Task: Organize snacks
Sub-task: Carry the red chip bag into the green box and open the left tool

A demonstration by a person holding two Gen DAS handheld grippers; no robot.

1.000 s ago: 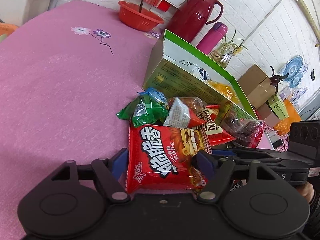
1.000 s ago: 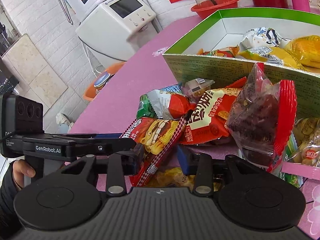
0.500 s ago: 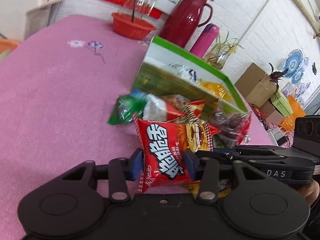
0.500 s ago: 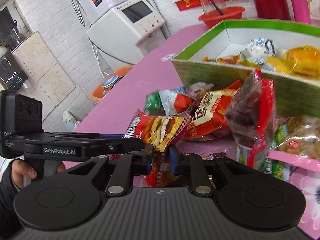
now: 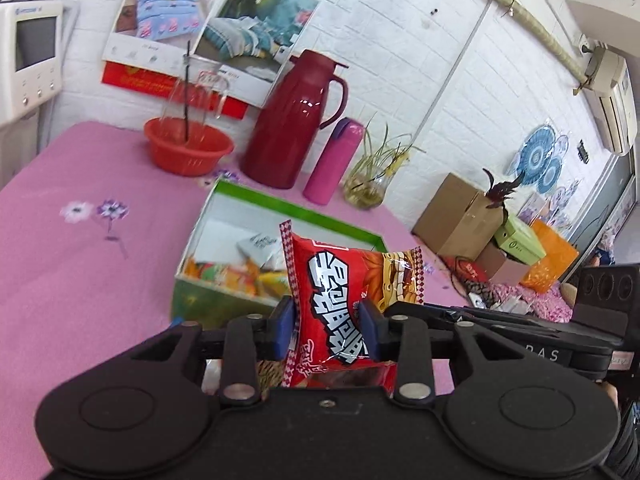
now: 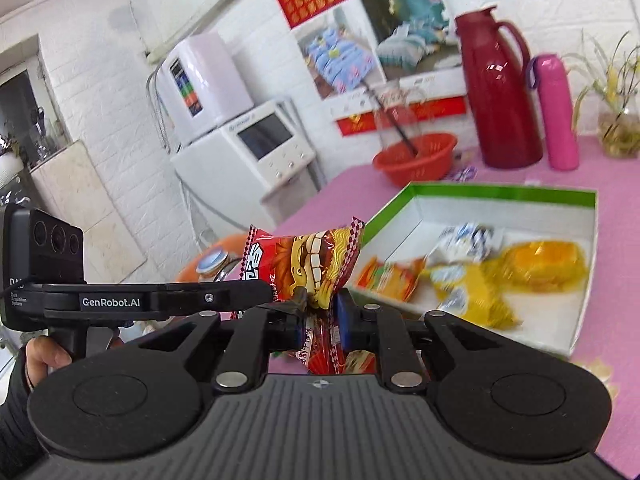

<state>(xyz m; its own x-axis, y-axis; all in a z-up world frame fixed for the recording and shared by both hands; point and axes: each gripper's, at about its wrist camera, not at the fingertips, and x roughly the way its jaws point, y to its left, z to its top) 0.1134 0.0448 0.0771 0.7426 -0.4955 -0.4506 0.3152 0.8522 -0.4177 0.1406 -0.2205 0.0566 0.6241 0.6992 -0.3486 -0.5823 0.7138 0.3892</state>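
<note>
Both claws clenched snack packets: left gripper [image 5: 327, 330] gripped a red noodle packet [image 5: 348, 300], right gripper [image 6: 320, 316] another red packet [image 6: 320, 344], both raised just before the green-rimmed box [image 6: 500, 194].

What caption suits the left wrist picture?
Tongs lift a red snack packet above the pink table, before a green box of snacks.

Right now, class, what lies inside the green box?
The green box holds several yellow packets, a white-and-blue one and an orange one. The held red packet hides its near corner.
</note>
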